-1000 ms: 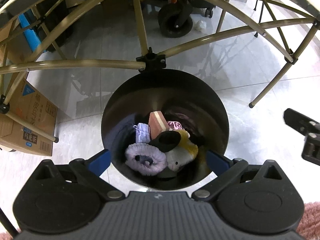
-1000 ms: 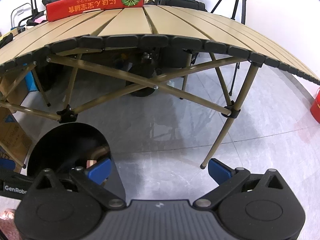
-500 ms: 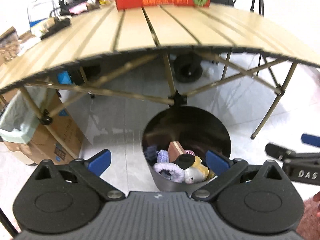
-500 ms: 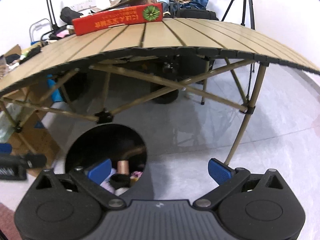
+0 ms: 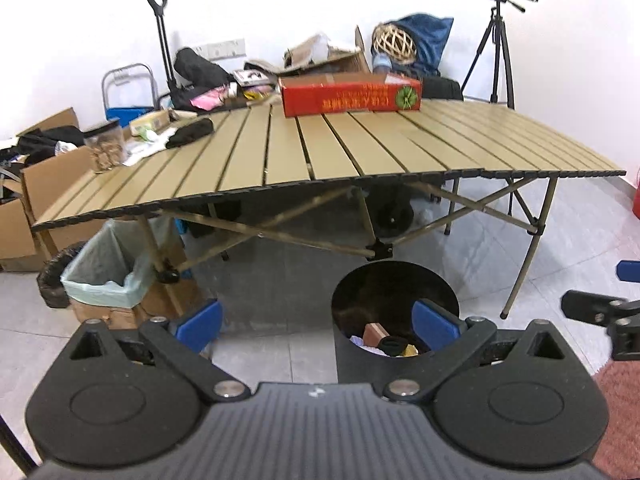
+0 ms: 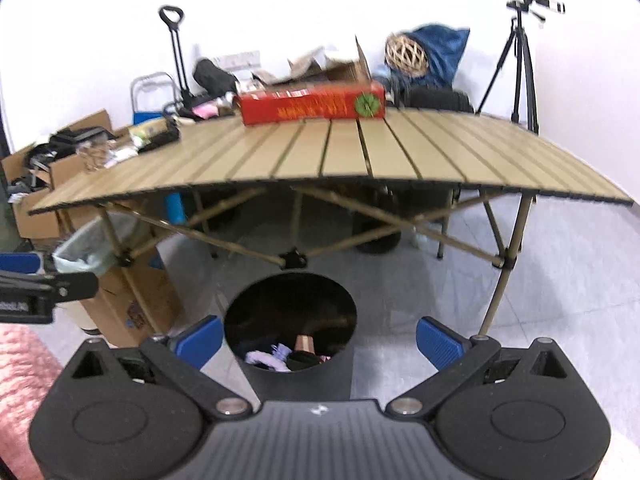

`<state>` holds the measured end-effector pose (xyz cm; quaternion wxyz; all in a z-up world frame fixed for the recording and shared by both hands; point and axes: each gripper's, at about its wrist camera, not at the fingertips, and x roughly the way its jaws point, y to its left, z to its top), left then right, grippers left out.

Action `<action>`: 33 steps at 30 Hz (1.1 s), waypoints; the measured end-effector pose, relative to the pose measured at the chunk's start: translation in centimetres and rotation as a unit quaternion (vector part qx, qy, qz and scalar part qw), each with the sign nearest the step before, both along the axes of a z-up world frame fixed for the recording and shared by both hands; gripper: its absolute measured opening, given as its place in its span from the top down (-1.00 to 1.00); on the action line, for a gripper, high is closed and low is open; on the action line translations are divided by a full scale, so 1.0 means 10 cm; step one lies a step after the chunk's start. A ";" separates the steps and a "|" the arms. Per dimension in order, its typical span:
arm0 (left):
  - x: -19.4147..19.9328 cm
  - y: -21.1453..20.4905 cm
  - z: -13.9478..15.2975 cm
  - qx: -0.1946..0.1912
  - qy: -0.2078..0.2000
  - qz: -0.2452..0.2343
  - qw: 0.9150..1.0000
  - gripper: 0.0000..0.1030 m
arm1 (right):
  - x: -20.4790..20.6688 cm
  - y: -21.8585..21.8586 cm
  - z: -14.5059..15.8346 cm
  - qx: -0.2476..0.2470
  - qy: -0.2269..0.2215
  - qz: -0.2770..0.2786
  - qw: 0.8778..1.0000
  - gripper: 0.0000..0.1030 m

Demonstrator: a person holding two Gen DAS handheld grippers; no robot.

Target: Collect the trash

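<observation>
- Slatted folding table (image 5: 360,148) spanning both views, near edge overhanging the black bin; crossed legs partly lost in shadow beneath
- Far edge of the table crowded with clutter, much of it too small or blurred to name; red box (image 5: 350,95) lying flat there, print unreadable
- Tripod (image 5: 498,48) at the back right, feet hidden behind the table top
- Cardboard box lined with a pale green bag (image 5: 106,276) on the floor at left, contents out of sight, one table leg crossing in front
- Black cylindrical bin (image 5: 394,292) standing on the grey tiles in front of the table; lower wall cut off by each gripper body, floor of the bin unseen
- Collected trash (image 6: 286,356) heaped in the bottom of the bin: a lilac fuzzy piece, a brownish block, something black, a bit of yellow; kinds hard to tell, most of the heap masked by the near rim
- Left gripper (image 5: 316,322) spread wide, nothing between the blue pads, right pad overlapping the bin mouth
- Right gripper (image 6: 318,340) likewise spread wide and bare, bin centred between the pads; motion blur across this view
- Pink rug (image 6: 20,376) only as a sliver at the frame edges
</observation>
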<state>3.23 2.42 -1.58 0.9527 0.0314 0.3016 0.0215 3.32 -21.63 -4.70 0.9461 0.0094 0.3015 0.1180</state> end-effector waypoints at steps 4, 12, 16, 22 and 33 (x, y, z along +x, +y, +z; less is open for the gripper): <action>-0.27 -0.01 0.04 0.003 -0.013 -0.006 1.000 -1.00 | -0.30 0.00 0.12 -0.004 -0.007 0.007 1.000 -1.00; -0.68 0.03 0.09 0.013 -0.031 -0.008 0.999 -1.00 | -0.77 -0.05 0.21 0.000 -0.013 0.000 1.000 -1.00; -0.76 0.01 0.08 0.018 -0.026 -0.016 0.999 -1.00 | -0.87 -0.05 0.21 -0.005 -0.008 0.000 1.000 -1.00; -0.83 -0.03 0.07 0.019 -0.025 -0.026 0.999 -1.00 | -0.93 -0.04 0.24 -0.006 -0.011 0.001 1.000 -1.00; -0.85 -0.05 0.08 0.019 -0.028 -0.031 0.999 -1.00 | -0.95 -0.05 0.24 -0.004 -0.011 -0.003 1.000 -1.00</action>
